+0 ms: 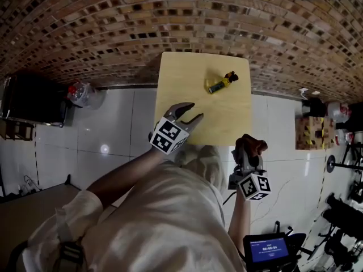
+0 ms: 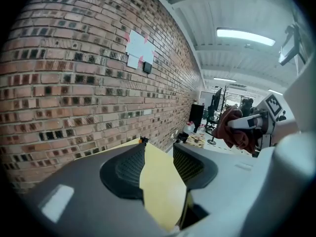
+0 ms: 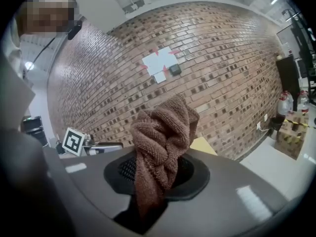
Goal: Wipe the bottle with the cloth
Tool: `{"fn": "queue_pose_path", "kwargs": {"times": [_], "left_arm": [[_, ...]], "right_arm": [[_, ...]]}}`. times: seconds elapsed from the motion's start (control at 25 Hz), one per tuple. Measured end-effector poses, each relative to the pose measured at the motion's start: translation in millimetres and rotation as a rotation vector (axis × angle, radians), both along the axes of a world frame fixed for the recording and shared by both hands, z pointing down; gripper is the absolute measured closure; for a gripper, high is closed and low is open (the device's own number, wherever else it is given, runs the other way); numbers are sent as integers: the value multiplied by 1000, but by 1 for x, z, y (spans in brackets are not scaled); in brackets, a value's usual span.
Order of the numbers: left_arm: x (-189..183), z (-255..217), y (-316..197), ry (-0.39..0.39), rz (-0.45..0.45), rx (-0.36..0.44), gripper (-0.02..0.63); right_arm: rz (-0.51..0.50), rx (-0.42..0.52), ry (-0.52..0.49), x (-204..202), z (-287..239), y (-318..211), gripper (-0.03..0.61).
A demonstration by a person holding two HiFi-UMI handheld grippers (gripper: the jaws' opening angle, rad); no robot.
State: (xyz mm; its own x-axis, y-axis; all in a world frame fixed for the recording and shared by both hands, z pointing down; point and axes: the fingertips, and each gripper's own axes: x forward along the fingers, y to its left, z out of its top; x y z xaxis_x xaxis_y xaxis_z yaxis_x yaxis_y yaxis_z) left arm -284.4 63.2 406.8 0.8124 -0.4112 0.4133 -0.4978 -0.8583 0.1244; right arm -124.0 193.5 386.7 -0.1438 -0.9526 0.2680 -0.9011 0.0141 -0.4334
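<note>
Room: brick wall [image 1: 113, 21] along the far side, white tiled floor [image 1: 113, 135] below it.
Table: small yellow wooden table [image 1: 181, 78] with its far edge against the wall; its top also shows between the left jaws in the left gripper view [image 2: 158, 181].
Bottle: small bottle [image 1: 222, 83] lying on its side on the far right part of the table, yellowish body with a dark end, nothing touching it and well apart from both grippers.
Left gripper: the left gripper [image 1: 191, 113] hovers over the near left part of the table. Its own view [image 2: 158, 164] shows the jaws partly apart with nothing but the table top in the gap, so it holds nothing.
Right gripper: the right gripper [image 1: 249, 151] sits just past the near right corner of the table, nearer the person than the left one. Its jaws are closed on the cloth [image 3: 158, 169].
Cloth: brown towelling cloth [image 3: 163, 132], bunched and twisted, pinched at its lower part between the right jaws and standing up beyond them in a lump [image 1: 250, 145]; it is apart from the bottle.
Wall papers: a few white sheets [image 3: 160, 63] stuck on the bricks.
Left of the table: dark cabinet [image 1: 34, 101] against the wall, far left.
Right of the table: wooden crate [image 1: 311, 132] on the floor.
Near edge: small lit screen [image 1: 269, 248] at the person's right side.
</note>
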Motion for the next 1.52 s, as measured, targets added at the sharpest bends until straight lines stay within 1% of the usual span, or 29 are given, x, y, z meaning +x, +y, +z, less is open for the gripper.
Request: {"fn": "queue_pose_path", "kwargs": {"times": [0.2, 0.32, 0.48, 0.56, 0.64, 0.8, 0.92, 1.08, 1.2, 1.28, 1.4, 1.44, 1.52], "left_arm": [[29, 13, -26, -45, 2, -7, 422], [60, 26, -39, -82, 10, -22, 419], [115, 44, -69, -162, 21, -16, 400], [141, 57, -87, -206, 20, -12, 388], [165, 75, -108, -263, 0, -12, 374], [195, 122, -152, -412, -101, -45, 354], [216, 152, -171, -493, -136, -79, 339], [231, 190, -185, -598, -140, -100, 334], [233, 207, -197, -655, -180, -111, 334], [231, 211, -204, -686, -209, -101, 352], [230, 211, -211, -730, -225, -75, 389], [229, 211, -213, -736, -230, -71, 414], [229, 212, -217, -734, -242, -78, 420]], "right_arm": [[-41, -16, -22, 14, 6, -35, 474], [-60, -30, -41, 35, 12, -52, 474], [-80, -43, -84, 71, 23, -79, 474], [-92, -54, -102, 89, 30, -91, 474], [-118, -62, -96, 107, 40, -103, 474], [-171, -73, -99, 141, 56, -127, 474], [-186, -72, -125, 165, 67, -148, 474], [-201, -89, -138, 184, 89, -164, 474], [-218, -97, -157, 189, 99, -173, 474], [-230, -111, -165, 190, 107, -175, 474], [-241, -125, -179, 189, 115, -177, 474], [-244, -129, -182, 188, 118, -178, 474], [-245, -139, -185, 188, 124, -180, 474]]}}
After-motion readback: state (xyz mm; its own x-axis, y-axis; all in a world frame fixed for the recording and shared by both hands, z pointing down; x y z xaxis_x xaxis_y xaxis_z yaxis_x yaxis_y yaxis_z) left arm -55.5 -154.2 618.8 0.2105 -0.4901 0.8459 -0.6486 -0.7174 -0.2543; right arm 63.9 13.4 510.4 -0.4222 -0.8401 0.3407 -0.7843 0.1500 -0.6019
